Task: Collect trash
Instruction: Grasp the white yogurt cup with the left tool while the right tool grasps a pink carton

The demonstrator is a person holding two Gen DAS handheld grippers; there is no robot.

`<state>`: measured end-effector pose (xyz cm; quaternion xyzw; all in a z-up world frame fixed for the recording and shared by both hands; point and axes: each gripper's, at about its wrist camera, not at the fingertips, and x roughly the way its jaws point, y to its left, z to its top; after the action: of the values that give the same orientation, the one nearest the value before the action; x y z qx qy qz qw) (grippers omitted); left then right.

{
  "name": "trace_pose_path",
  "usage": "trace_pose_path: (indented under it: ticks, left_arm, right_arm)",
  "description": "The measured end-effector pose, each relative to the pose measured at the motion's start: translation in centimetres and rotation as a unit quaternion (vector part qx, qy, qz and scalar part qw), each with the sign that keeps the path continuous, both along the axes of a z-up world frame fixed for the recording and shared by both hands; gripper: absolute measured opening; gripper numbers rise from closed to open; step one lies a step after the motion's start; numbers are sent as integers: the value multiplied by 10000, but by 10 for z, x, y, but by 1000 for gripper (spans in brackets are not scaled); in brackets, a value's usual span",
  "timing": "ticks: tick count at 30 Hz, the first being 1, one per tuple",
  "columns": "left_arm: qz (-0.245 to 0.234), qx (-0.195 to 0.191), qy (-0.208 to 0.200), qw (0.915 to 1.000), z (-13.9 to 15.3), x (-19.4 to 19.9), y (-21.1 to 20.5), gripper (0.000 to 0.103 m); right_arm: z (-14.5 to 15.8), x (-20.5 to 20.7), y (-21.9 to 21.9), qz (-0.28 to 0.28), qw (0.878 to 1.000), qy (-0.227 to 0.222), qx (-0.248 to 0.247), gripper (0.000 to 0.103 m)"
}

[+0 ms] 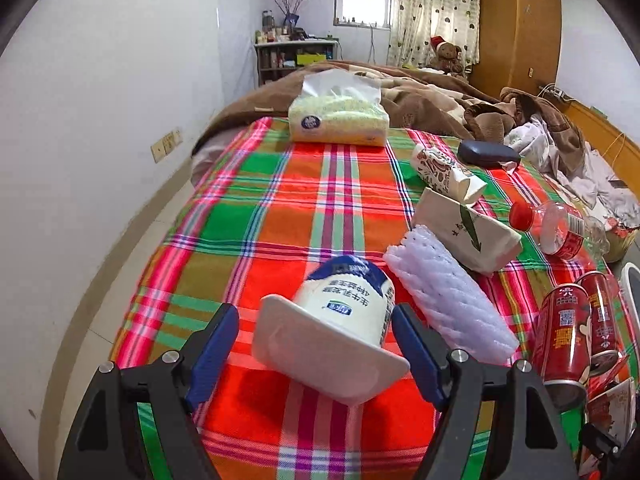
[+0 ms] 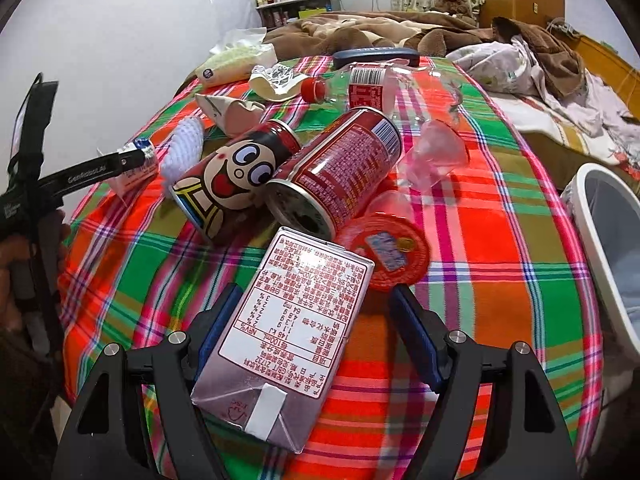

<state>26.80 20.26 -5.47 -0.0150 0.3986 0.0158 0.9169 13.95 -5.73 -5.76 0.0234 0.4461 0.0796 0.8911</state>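
My left gripper point(image 1: 316, 332) is open, its blue pads on either side of a white and blue yogurt cup point(image 1: 340, 320) lying on its side on the plaid cloth; the pads stand apart from it. My right gripper point(image 2: 314, 320) is open around a flattened silver-pink drink carton point(image 2: 288, 332) with red print; the left pad is close to it, the right pad well clear. Just beyond lie a red round lid point(image 2: 390, 254), two red cans point(image 2: 280, 172) and a clear plastic bottle point(image 2: 360, 88). The left gripper also shows in the right wrist view point(image 2: 136, 158).
A white bin point(image 2: 600, 240) stands at the bed's right edge. A white foam net sleeve point(image 1: 448, 304), paper cartons point(image 1: 468, 232), a tissue pack point(image 1: 340, 120) and a dark case point(image 1: 488, 154) lie on the plaid cloth point(image 1: 260, 208). Brown blankets lie behind; a wall is on the left.
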Motion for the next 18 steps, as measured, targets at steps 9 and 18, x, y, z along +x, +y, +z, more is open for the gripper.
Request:
trace_pose_path:
  ticks: [9,18]
  left_arm:
    - [-100,-76,110,9999,-7,4,-9,71]
    - [-135,-290,-85,9995,6,-18,-21,70]
  right_arm:
    - [2,-6,-10,11,9999,-70,-130,77]
    - [7,-12,-24,-119,9995,-272,-68,38]
